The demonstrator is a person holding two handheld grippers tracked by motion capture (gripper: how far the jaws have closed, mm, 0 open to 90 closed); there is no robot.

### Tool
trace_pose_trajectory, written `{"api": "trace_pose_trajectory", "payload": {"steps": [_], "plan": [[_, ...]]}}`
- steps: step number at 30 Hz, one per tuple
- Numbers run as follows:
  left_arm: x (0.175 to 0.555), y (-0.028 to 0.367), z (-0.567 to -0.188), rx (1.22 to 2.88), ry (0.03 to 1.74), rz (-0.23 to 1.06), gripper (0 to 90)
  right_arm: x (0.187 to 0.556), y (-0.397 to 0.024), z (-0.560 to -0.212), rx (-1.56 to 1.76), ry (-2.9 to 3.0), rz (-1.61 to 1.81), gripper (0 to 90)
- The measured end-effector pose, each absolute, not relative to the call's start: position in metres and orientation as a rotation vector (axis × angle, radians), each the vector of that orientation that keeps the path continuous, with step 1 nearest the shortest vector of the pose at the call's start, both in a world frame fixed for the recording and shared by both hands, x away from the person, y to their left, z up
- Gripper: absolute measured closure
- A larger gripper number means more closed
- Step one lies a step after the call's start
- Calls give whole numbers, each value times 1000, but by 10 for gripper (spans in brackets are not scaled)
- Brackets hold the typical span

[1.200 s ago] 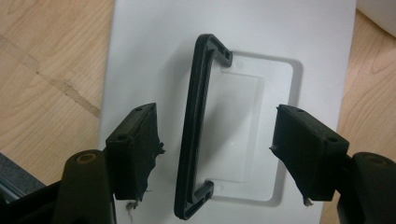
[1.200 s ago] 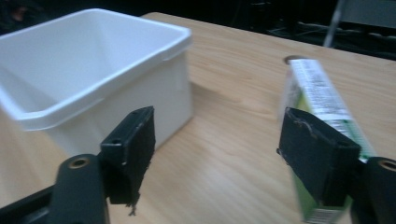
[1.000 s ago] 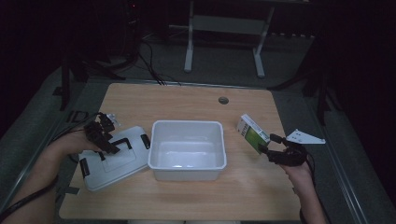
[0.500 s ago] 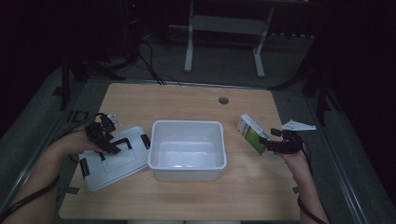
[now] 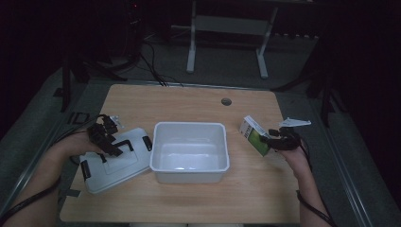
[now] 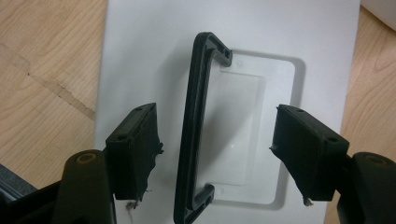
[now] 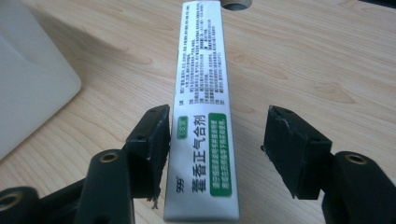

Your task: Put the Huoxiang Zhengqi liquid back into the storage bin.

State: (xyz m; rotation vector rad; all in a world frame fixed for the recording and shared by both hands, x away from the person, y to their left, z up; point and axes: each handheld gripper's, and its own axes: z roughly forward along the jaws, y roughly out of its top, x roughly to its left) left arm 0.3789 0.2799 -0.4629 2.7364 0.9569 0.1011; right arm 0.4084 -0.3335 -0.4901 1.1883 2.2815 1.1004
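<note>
Straddling the box, the right gripper has its jaws apart, the left one touching the carton, which stands at three o'clock of the tub. A lopsided squeeze could tip it. At nine o'clock, the left gripper gapes around the lid handle.

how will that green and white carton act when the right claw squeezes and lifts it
The carton looks like thin printed card, so it is probably light and may dent under a hard squeeze. It stands on a narrow edge, so a nudge from one side of the right claw could tip it. Its glossy faces may slip slightly.
</note>
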Motion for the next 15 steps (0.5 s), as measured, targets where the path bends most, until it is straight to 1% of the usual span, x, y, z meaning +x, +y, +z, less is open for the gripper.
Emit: {"api": "trace_pose_trajectory", "payload": {"steps": [5, 9, 11, 15], "plan": [[379, 280, -465, 2738, 957, 93, 314, 413, -328, -493, 1184, 2322, 1070, 468], [379, 279, -467, 2742, 958, 86, 314, 416, -324, -495, 1182, 2338, 1046, 538], [379, 279, -466, 2741, 959, 82, 314, 416, -323, -495, 1184, 2357, 1043, 592], [379, 279, -465, 2741, 960, 89, 314, 416, -319, -493, 1164, 2371, 989, 619]]}}
